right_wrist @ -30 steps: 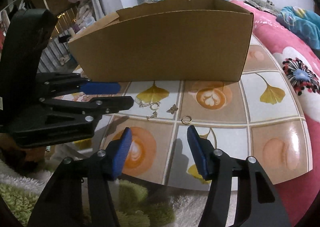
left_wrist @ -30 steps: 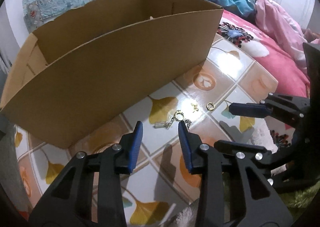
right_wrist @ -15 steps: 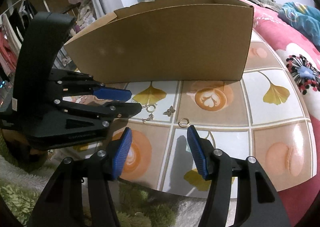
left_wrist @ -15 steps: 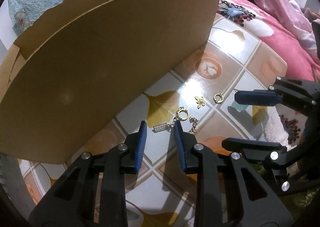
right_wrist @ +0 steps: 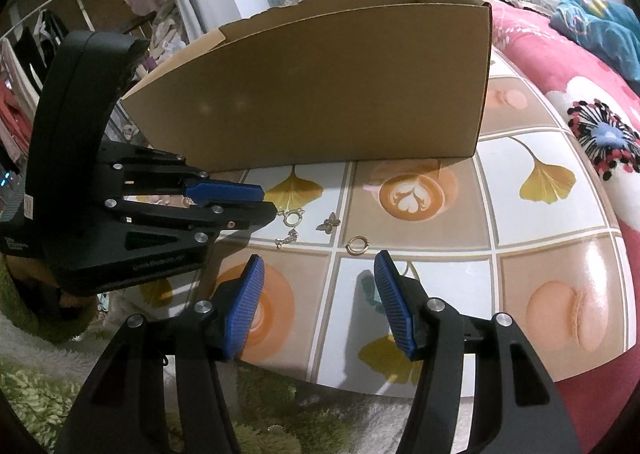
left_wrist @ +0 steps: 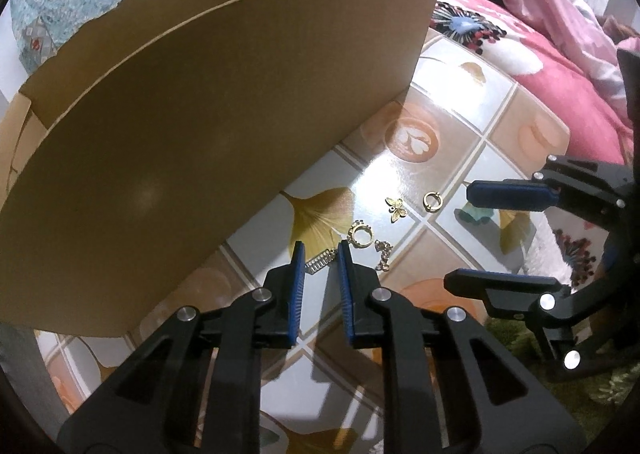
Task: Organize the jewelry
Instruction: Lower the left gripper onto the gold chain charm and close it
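Note:
Small jewelry pieces lie on a tiled table in front of a cardboard box [left_wrist: 208, 126]. A silver bar charm [left_wrist: 319, 264] sits between the tips of my left gripper [left_wrist: 321, 247], whose jaws are narrowed but apart. Next to it lie a gold beaded ring [left_wrist: 361, 235], a small chain piece [left_wrist: 383, 254], a gold butterfly [left_wrist: 396, 208] and a gold hoop [left_wrist: 432, 201]. My right gripper [right_wrist: 318, 262] is open just short of the hoop [right_wrist: 357, 245]; the butterfly [right_wrist: 329, 223] and the ring [right_wrist: 293, 217] lie beyond. The left gripper [right_wrist: 264, 202] shows at left.
The box [right_wrist: 320, 94] stands open-topped across the back of the table [right_wrist: 560, 194]. A pink flowered bedcover [right_wrist: 580, 94] lies to the right. Green shaggy carpet [right_wrist: 40, 394] is below the table's front edge. Clothes hang at far left.
My left gripper has moved forward and down to the bar charm and its jaws have narrowed. My right gripper has stayed open and edged closer to the hoop.

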`<state>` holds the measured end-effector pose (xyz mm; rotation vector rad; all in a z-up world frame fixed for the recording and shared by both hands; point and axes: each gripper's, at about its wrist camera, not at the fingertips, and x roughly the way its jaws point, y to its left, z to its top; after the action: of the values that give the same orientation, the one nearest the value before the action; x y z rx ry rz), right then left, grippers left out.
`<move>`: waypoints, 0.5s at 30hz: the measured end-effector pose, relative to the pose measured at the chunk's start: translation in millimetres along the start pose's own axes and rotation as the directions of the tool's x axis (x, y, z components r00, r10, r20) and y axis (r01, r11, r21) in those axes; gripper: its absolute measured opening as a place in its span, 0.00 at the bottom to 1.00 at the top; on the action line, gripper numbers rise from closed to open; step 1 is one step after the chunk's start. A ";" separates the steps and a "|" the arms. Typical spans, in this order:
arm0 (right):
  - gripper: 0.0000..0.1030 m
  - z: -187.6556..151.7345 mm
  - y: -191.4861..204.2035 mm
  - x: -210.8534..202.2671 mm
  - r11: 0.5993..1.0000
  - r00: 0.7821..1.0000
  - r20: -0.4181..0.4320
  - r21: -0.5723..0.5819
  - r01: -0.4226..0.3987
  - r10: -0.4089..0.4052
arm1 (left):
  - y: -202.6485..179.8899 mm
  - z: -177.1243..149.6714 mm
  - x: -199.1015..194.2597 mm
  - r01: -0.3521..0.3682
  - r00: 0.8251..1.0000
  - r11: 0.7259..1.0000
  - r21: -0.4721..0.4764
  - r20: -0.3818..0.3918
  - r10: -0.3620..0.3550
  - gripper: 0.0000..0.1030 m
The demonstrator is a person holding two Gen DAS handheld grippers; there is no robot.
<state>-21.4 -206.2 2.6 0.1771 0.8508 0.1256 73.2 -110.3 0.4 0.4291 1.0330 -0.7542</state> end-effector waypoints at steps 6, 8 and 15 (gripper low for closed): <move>0.54 -0.2 1.0 0.1 1.000 1.000 0.002 -0.005 0.000 0.000 | 11.5 -4.9 -8.9 0.021 1.000 0.998 -0.053 0.005 -0.021 0.00; 0.54 1.3 1.5 0.1 1.000 1.000 0.005 -0.009 0.000 0.000 | 13.0 -5.8 -10.2 0.027 1.000 0.997 -0.066 0.010 -0.027 0.00; 0.54 2.4 2.3 -2.0 1.000 1.000 0.013 -0.011 -0.001 0.001 | 13.5 -5.2 -21.7 0.043 0.998 0.995 -0.086 0.058 -0.038 0.00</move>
<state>-21.1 -204.6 6.1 0.1676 0.8371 0.1303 73.5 -90.1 16.9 0.3106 1.0207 -0.7504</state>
